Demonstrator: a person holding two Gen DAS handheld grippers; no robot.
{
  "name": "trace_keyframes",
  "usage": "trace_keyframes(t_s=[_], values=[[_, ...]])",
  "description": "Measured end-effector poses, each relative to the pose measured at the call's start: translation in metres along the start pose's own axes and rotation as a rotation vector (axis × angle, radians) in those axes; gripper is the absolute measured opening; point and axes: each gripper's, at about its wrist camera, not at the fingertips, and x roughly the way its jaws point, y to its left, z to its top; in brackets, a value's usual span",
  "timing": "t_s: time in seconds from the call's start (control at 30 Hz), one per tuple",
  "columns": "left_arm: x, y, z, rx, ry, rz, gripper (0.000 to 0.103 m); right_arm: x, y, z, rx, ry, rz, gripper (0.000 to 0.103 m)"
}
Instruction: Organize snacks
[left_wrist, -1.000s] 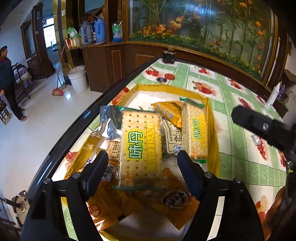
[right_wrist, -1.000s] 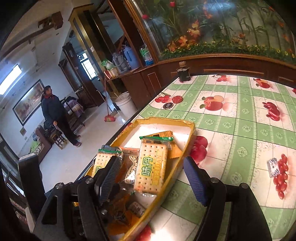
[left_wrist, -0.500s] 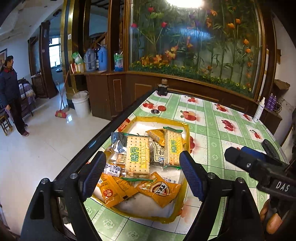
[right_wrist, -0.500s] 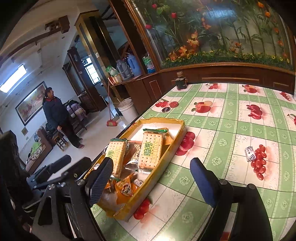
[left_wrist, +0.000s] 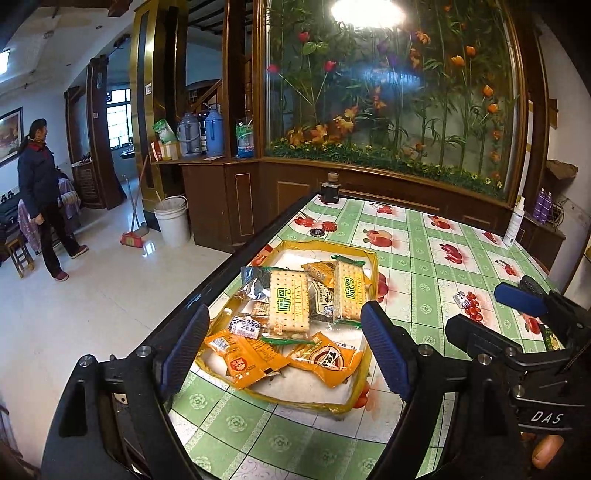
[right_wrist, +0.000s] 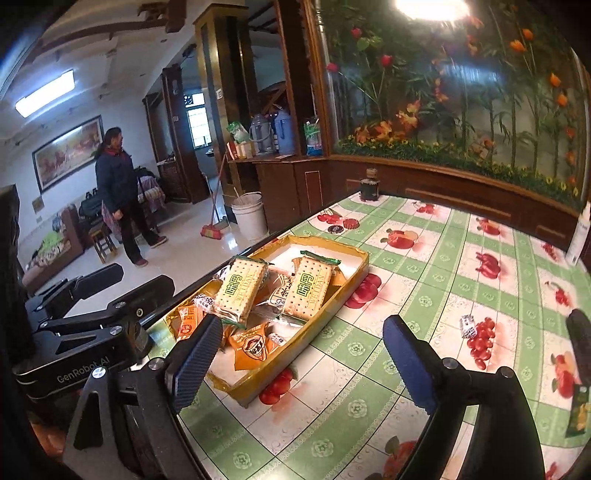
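Left wrist: "WEIDAN" cracker packs (left_wrist: 288, 302)

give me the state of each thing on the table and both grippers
left gripper: open, empty
right gripper: open, empty
yellow tray: open-topped, holding snack packs
cracker packs: sealed, lying flat on the pile
orange packets: sealed, at the tray's near end
small wrapped candy: loose on the tablecloth, outside the tray

Tablecloth (right_wrist: 424, 280) right of tray (right_wrist: 334, 301) bare; small candy (right_wrist: 467, 326) there.
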Motion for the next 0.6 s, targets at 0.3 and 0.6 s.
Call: trace_keyframes(t_s=[0.3,0.6], values=[[-0.010,0.009,-0.004,-0.013,-0.006,0.021,0.085,-0.006,0.022,0.000,-0.091,-0.013,-0.029,0.093],[-0.011,0.012,-0.007,-0.009,0.003,0.062,0.085,-0.003,0.030,-0.001,-0.108,-0.009,0.007,0.093]])
